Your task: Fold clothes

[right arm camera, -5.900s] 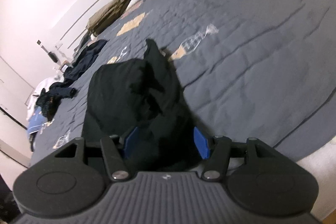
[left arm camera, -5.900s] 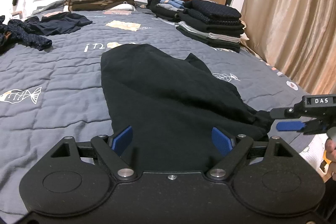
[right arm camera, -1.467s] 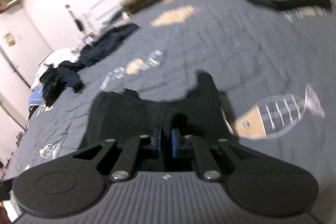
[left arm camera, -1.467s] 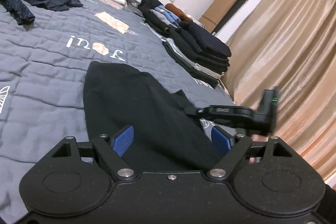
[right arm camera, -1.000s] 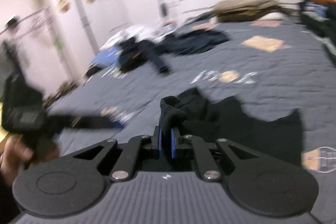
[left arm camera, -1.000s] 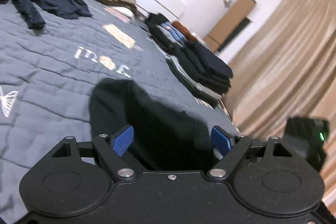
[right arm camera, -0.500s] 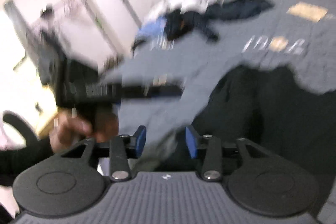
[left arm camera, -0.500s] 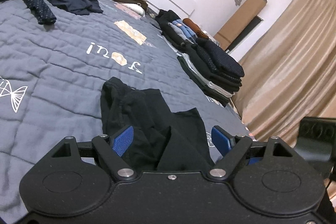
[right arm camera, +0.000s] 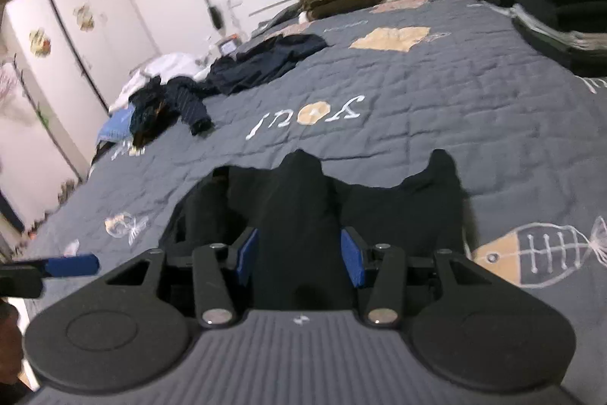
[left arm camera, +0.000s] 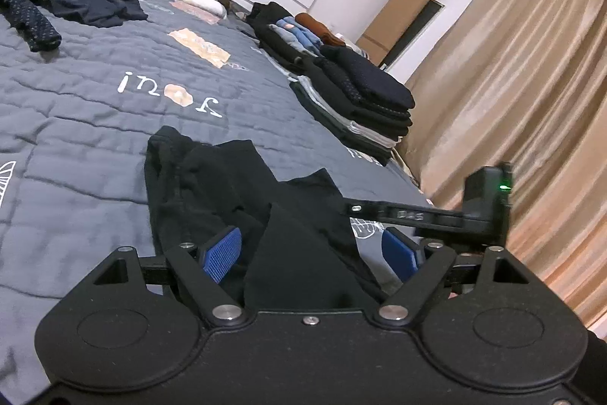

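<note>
Two black grippers w/ blue pads hover over the black cotton garment [left arm camera: 212,192] lying half-folded on the grey quilted bedspread [left arm camera: 76,109]: left gripper [left arm camera: 311,253] wide open, empty, right gripper [right arm camera: 299,255] opening, cloth between pads but unpinched, prob. letting the fold settle.

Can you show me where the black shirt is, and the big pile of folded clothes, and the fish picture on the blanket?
black shirt [right arm camera: 299,215]: right wrist view, on its middle fold.
pile of folded clothes [left arm camera: 364,101]: left wrist view, on the dark top garments.
fish picture [right arm camera: 538,253]: right wrist view, on the striped body.
</note>
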The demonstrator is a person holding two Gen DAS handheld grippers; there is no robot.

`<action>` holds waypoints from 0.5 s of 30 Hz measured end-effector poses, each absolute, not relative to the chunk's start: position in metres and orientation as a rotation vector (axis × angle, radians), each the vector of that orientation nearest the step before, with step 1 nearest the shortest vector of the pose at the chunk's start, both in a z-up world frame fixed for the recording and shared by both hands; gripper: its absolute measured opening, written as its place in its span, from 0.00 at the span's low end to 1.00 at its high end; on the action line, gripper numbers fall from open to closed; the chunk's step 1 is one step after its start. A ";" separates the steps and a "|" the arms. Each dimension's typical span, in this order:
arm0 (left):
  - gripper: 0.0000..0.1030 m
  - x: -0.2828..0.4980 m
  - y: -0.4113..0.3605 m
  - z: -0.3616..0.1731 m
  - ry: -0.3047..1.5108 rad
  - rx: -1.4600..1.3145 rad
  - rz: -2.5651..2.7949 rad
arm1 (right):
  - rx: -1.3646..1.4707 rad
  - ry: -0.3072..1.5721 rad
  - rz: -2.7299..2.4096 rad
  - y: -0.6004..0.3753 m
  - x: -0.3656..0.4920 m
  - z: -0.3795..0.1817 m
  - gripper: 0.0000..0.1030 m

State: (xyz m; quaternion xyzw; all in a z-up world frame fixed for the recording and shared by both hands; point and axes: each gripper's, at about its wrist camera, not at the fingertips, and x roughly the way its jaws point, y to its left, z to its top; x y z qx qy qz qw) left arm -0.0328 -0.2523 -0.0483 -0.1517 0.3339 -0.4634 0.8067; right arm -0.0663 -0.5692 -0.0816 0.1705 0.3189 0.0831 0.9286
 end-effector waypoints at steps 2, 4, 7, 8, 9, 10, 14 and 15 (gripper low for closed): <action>0.78 -0.034 -0.251 -0.048 0.708 -0.330 -0.999 | 0.345 0.668 0.169 -0.568 -0.061 -0.086 0.46; 0.78 -0.034 -0.250 -0.046 0.698 -0.344 -1.004 | 0.345 0.681 0.168 -0.567 -0.056 -0.091 0.46; 0.78 -0.033 -0.249 -0.043 0.691 -0.365 -1.007 | 0.364 0.693 0.167 -0.568 -0.050 -0.099 0.46; 0.78 -0.033 -0.248 -0.043 0.691 -0.370 -1.006 | 0.371 0.696 0.168 -0.569 -0.048 -0.100 0.46; 0.78 -0.032 -0.248 -0.043 0.690 -0.373 -1.004 | 0.382 0.697 0.169 -0.569 -0.045 -0.101 0.46; 0.78 -0.032 -0.248 -0.043 0.690 -0.377 -1.001 | 0.393 0.698 0.171 -0.570 -0.042 -0.102 0.46; 0.78 -0.030 -0.244 -0.042 0.691 -0.395 -0.993 | 0.412 0.690 0.161 -0.570 -0.031 -0.103 0.46; 0.78 -0.030 -0.243 -0.042 0.690 -0.399 -0.991 | 0.414 0.691 0.154 -0.570 -0.028 -0.104 0.46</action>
